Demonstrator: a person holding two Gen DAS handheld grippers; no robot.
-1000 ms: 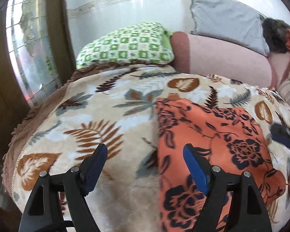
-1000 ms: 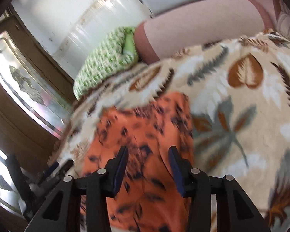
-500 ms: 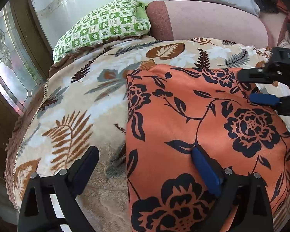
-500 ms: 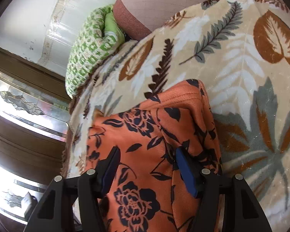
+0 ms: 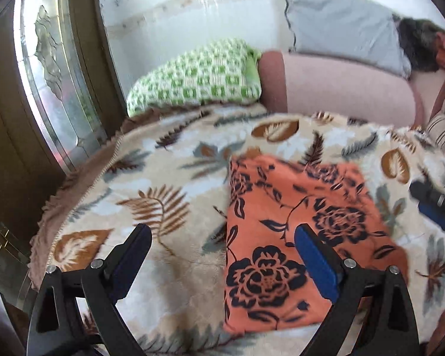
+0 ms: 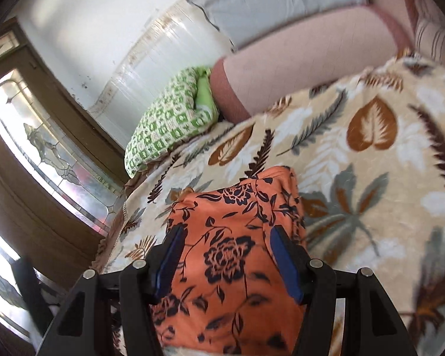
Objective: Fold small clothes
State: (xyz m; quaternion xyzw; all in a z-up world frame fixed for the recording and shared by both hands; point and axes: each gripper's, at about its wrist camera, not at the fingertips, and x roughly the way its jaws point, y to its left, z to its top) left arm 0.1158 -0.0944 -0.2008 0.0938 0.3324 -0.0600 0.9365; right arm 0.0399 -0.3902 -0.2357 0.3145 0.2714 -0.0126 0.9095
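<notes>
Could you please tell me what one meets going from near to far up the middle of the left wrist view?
Orange floral garment → leaf-print blanket → green checked pillow → white wall.

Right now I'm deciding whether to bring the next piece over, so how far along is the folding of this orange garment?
Done: the orange floral garment lies as a flat, squared rectangle on the leaf-print blanket. In hand: nothing; the left gripper and right gripper stand open above it, with no cloth pinched. Left: possibly one more fold or setting it aside; I can't tell which.
</notes>
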